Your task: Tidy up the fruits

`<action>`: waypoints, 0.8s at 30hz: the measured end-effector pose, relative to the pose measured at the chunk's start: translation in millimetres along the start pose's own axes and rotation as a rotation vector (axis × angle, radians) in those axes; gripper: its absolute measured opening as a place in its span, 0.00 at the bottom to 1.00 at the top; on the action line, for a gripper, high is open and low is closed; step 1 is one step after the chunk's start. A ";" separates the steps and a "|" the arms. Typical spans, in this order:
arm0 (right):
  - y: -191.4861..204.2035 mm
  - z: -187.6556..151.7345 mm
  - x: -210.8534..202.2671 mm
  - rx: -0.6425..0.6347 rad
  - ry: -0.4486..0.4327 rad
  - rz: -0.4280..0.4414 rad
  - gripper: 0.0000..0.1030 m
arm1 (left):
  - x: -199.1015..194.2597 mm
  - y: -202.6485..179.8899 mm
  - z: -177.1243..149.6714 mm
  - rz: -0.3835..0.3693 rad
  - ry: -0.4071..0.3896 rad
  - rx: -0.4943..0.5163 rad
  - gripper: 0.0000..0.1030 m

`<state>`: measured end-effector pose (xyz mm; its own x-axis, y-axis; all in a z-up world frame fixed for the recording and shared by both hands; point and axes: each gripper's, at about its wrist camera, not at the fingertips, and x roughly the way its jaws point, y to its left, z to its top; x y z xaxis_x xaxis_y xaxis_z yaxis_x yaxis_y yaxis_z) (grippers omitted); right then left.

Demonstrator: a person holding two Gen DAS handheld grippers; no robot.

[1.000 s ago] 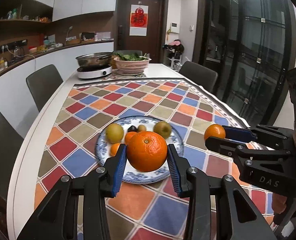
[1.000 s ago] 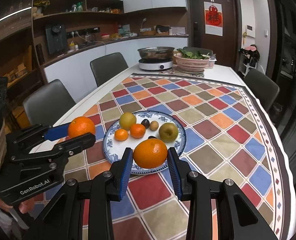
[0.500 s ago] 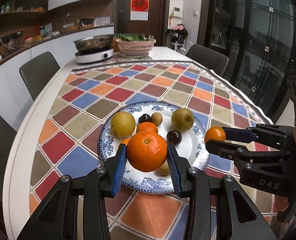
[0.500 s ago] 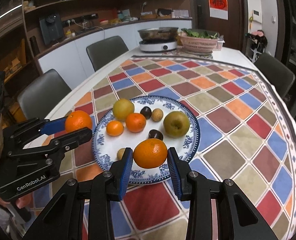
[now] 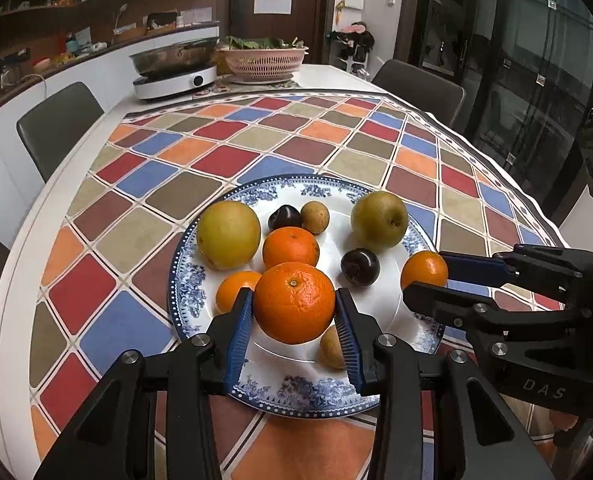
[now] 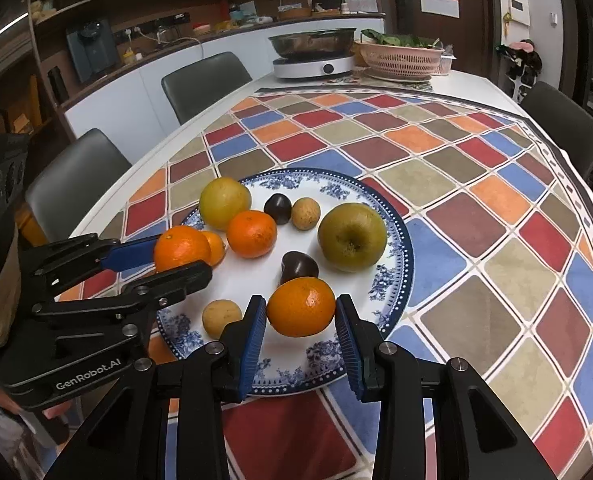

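A blue-and-white plate (image 5: 304,398) (image 6: 396,240) on the checkered tablecloth holds two yellow-green pears (image 5: 228,235) (image 5: 378,220), oranges, dark plums and small brown fruits. My left gripper (image 5: 294,322) is shut on a large orange (image 5: 294,302) and holds it over the plate's near left part; it also shows in the right wrist view (image 6: 181,248). My right gripper (image 6: 301,324) is shut on a smaller orange (image 6: 300,306) over the plate's near right part; this orange also shows in the left wrist view (image 5: 424,270).
An induction cooker with a steel pan (image 5: 174,70) and a pink basket of greens (image 5: 262,60) stand at the table's far end. Grey chairs (image 5: 58,120) (image 6: 564,120) line both sides. The white table edge (image 5: 12,276) runs close on the left.
Both grippers have moved forward and down toward the plate, each still holding its orange; the plate now looks larger and closer in both views.
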<state>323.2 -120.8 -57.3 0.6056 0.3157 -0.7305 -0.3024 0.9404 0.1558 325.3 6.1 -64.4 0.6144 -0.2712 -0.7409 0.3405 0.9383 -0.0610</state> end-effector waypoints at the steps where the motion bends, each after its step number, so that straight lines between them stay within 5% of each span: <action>1: 0.0 -0.2 0.6 0.001 0.000 0.003 0.36 | 0.8 0.9 -0.1 0.000 0.004 -0.002 0.39; 5: -1.5 0.0 1.1 0.019 -0.004 0.007 0.49 | -3.7 5.7 -2.4 0.008 0.002 -0.024 0.49; 24: 0.6 -14.1 -78.5 0.047 -0.120 -0.050 0.55 | -90.4 -27.0 -13.8 0.102 -0.130 -0.016 0.68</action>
<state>265.1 -146.9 -9.2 0.7034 0.2782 -0.6541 -0.2361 0.9594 0.1542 250.8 8.2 -5.0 0.7323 -0.1986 -0.6514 0.2605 0.9655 -0.0015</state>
